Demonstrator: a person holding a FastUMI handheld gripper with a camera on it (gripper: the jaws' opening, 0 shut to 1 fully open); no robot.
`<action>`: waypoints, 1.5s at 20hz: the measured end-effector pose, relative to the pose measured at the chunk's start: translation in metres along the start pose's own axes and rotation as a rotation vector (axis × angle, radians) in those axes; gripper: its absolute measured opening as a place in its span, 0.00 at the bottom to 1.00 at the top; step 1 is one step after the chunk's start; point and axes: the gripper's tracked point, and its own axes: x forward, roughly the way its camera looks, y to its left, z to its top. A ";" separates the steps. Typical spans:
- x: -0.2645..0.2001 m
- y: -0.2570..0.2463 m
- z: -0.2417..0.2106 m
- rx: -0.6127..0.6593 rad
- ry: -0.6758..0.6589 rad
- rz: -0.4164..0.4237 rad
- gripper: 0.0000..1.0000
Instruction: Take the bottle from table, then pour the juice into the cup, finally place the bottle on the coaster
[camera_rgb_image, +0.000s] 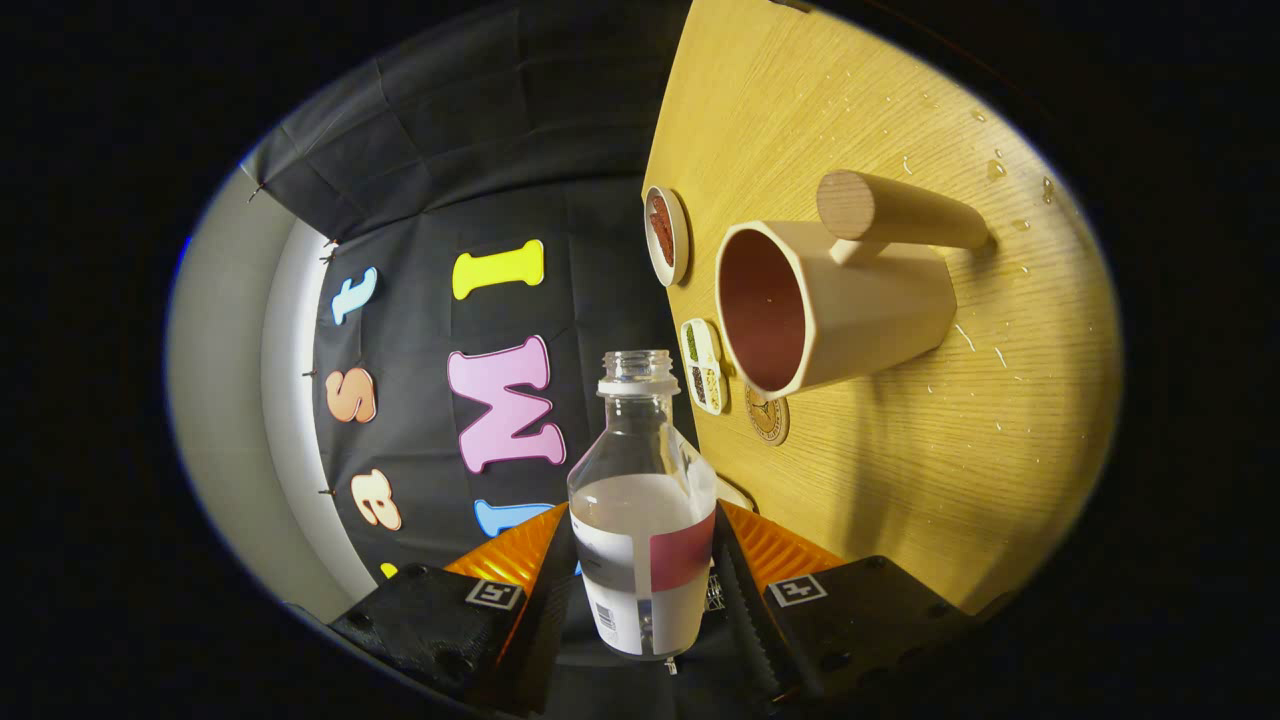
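Observation:
My gripper (642, 560) is shut on a clear plastic bottle (640, 450) with a white and red label, both fingers pressing its lower body. The bottle has no cap, and pale liquid fills roughly its lower half. The view is rolled, so the wooden table (900, 450) runs up the side of the bottle. A beige cup (850, 310) with a dark red inside and a round wooden handle (895, 212) stands on the table. Its open mouth lies just beyond and beside the bottle's neck, apart from it. A round coaster (767, 415) lies by the cup's rim.
A small rectangular dish (703, 365) and a round dish (665, 235) with a reddish pattern lie near the table's edge beside the cup. Water drops (965, 335) are scattered over the wood around the cup. Beyond the table's edge hangs the booth's black cloth wall (480, 200).

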 end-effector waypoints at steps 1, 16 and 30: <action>0.002 -0.003 0.001 0.010 -0.003 0.000 0.74; 0.008 -0.002 0.003 0.125 -0.036 0.007 0.74; 0.010 0.001 0.004 0.181 -0.041 0.013 0.74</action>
